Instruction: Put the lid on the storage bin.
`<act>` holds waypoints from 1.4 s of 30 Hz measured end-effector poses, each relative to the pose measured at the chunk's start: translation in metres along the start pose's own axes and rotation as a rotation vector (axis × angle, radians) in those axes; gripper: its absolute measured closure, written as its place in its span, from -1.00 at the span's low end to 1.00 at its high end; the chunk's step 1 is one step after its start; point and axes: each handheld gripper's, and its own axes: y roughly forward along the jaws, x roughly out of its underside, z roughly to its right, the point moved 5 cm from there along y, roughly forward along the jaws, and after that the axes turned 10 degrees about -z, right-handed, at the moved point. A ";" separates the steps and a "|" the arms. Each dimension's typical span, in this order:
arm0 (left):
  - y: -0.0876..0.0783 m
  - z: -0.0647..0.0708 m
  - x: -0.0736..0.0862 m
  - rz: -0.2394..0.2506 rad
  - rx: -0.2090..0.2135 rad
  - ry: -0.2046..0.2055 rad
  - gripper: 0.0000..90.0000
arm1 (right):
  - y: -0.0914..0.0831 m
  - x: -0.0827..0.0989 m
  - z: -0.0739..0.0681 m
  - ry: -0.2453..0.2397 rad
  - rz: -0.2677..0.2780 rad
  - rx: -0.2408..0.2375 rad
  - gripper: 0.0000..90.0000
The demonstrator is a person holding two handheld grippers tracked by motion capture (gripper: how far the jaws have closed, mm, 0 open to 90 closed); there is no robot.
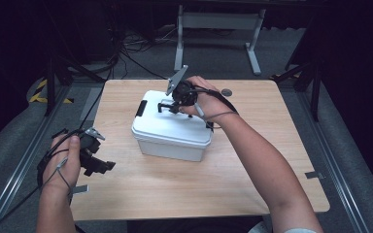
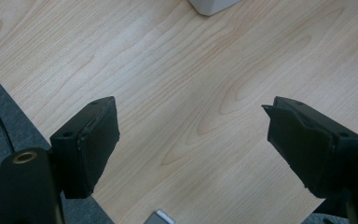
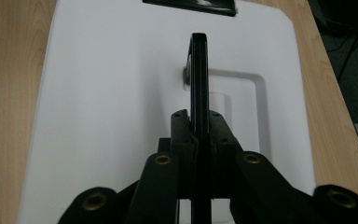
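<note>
One white lidded box (image 1: 171, 127), one black lid handle (image 3: 199, 79), two hand-held grippers on one wooden table (image 1: 175, 189).

The box stands near the middle of the table, slightly toward the far edge, with a black latch (image 1: 141, 108) on its left end. The right gripper (image 1: 167, 106) sits on top of the lid, its jaws closed tight on the raised black handle, which stands upright between them over a recess in the lid. The left gripper (image 1: 102, 166) hangs over the table's near left corner, well apart from the box, jaws spread wide with nothing between them. In the left gripper view one box corner (image 2: 213, 5) shows at the top.
</note>
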 end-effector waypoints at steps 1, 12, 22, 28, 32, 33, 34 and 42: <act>0.000 0.000 0.000 0.000 0.000 0.000 -0.61 | 0.001 -0.001 -0.001 -0.005 -0.003 -0.001 0.88; 0.000 0.000 0.000 -0.005 -0.003 0.003 -0.61 | 0.009 -0.004 -0.003 -0.012 -0.037 0.021 0.88; 0.000 -0.001 0.000 -0.005 0.000 0.000 -0.61 | 0.000 -0.006 -0.014 0.014 0.014 -0.014 0.47; 0.001 -0.002 -0.002 -0.001 0.004 0.000 -0.61 | -0.022 -0.004 -0.015 0.057 0.094 0.002 0.25; 0.001 -0.002 -0.002 -0.005 0.004 0.001 -0.61 | -0.047 0.005 -0.016 0.103 0.136 0.020 0.23; 0.002 -0.002 -0.003 -0.004 0.003 0.001 -0.61 | -0.047 0.005 -0.016 0.103 0.136 0.020 0.23; 0.002 -0.003 -0.003 -0.003 0.002 0.001 -0.61 | -0.052 0.007 -0.016 0.113 0.145 0.020 0.23; 0.003 -0.001 -0.002 -0.010 0.006 -0.001 -0.61 | -0.082 0.031 -0.012 0.172 0.177 0.047 0.19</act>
